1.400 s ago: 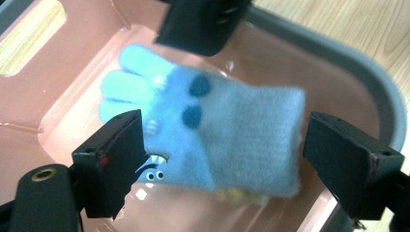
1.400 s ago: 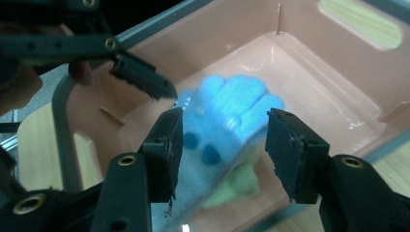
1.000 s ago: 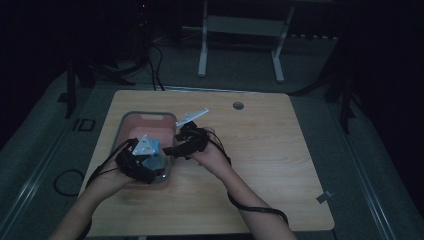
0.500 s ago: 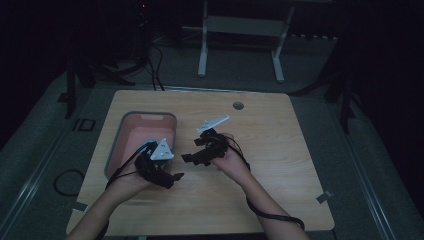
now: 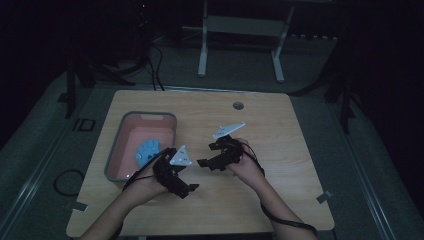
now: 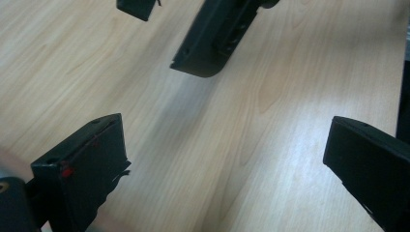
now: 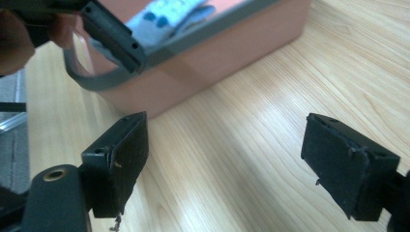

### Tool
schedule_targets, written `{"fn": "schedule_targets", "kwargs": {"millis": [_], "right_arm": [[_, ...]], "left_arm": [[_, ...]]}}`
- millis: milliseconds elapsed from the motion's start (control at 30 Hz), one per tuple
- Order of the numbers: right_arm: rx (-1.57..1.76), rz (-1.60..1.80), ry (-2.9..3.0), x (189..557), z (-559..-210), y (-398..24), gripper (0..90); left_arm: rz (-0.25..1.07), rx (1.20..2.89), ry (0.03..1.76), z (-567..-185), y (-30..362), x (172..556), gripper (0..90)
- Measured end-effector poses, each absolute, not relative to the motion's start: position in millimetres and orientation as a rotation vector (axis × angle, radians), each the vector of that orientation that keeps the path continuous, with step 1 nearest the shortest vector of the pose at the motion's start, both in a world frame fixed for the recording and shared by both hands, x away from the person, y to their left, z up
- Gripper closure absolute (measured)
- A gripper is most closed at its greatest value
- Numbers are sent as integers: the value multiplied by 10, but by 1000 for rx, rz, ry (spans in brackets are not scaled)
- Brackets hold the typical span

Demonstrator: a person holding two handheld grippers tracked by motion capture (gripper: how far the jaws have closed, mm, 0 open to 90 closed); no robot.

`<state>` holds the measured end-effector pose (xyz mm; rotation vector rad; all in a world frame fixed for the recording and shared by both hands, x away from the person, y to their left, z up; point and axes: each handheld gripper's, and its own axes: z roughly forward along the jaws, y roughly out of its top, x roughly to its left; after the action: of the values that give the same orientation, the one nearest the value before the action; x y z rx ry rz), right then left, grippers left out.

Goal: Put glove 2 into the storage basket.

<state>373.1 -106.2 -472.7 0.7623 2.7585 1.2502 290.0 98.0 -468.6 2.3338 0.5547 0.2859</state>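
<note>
Lying in the pink bin (image 5: 125, 150), a blue-dotted cloth (image 5: 148, 149); no legible writing.

Pink tray (image 5: 131, 145) with grey rim, blue cloth (image 5: 148, 149) with darker dots, light wood-grain table (image 5: 280, 140)

the table (image 5: 280, 150) is pale wood-grain laminate with a soft sheen, the bin (image 7: 227, 53) looks like smooth matt pink plastic with a grey rim, the blue thing (image 5: 148, 150) inside seems to be patterned cloth, and the right gripper (image 7: 225, 159) wears rough, frayed matt black pads.
</note>
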Motion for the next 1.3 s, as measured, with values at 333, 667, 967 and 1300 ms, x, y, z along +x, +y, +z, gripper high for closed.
{"fn": "schedule_targets", "kwargs": {"millis": [333, 667, 967, 1300], "right_arm": [[757, 1229, 2739, 3700, -4830, -1282, 153], [757, 1217, 2700, 3628, -5031, -1583, 150], [760, 1253, 2663, 3550, -5176, -1840, 142], [771, 1252, 2644, 3446, -5361, -2108, 138]], "left_arm": [[251, 2345, 503, -4809, 811, 2866, 19], [207, 2338, 441, -4970, 578, 2815, 19], [164, 2371, 359, -5155, 395, 2743, 19], [151, 2359, 364, -5357, 395, 2721, 19]]}}
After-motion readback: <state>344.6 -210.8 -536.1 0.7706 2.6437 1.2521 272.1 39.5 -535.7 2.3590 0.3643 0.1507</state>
